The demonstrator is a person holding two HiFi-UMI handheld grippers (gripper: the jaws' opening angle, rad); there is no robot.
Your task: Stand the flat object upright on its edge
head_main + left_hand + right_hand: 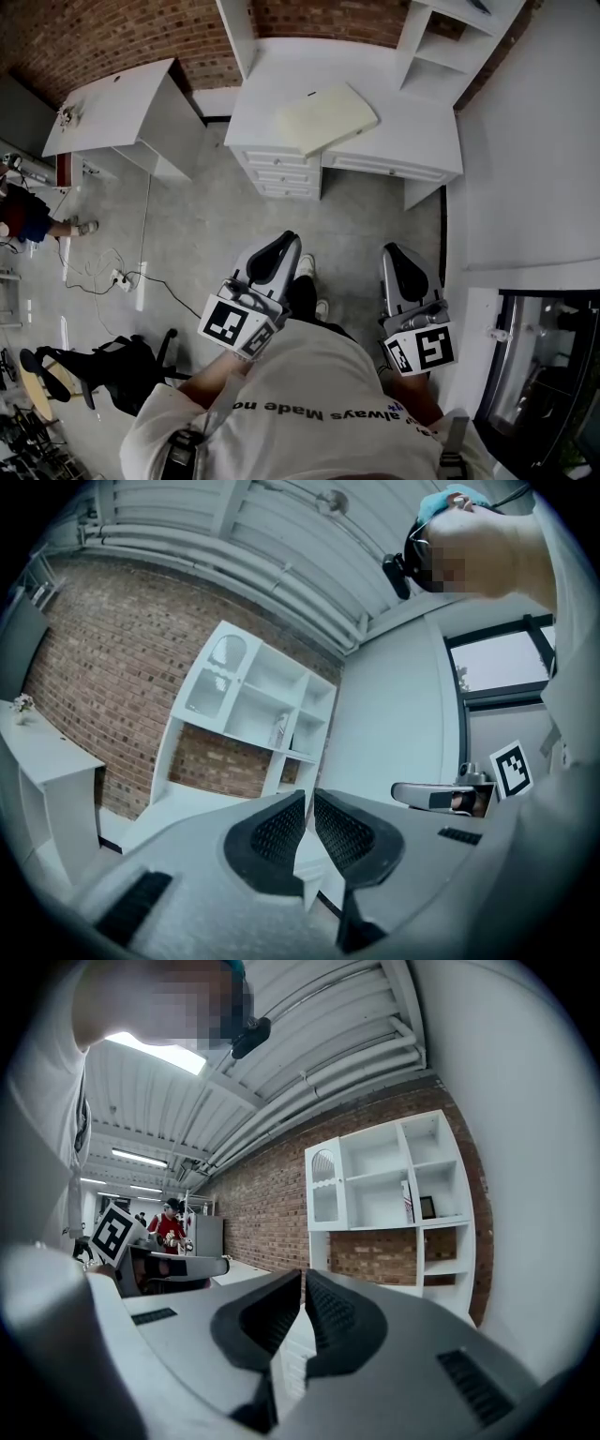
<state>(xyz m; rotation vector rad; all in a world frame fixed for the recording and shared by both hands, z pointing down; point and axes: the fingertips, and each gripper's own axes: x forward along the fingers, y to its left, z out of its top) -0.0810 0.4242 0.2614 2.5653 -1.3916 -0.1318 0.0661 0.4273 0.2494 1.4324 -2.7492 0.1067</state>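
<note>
A flat cream-coloured slab (326, 117) lies on the white desk (412, 131) ahead, slanted, its near corner just past the desk's front edge. Both grippers hang close to the person's body, well short of the desk. My left gripper (288, 240) is shut with nothing between its jaws; in the left gripper view its tips (309, 799) point level toward the white shelf unit (253, 714). My right gripper (391, 251) is shut and empty too, its tips (304, 1279) aimed at the shelf unit (394, 1185) and brick wall. The slab is hidden behind the jaws in both gripper views.
A drawer stack (279, 173) sits under the desk's left half. A second white table (112, 108) stands to the left, with cables (117, 277) and a black chair (94, 366) on the floor. A white wall (534, 159) runs along the right. Another person (169, 1227) stands far off.
</note>
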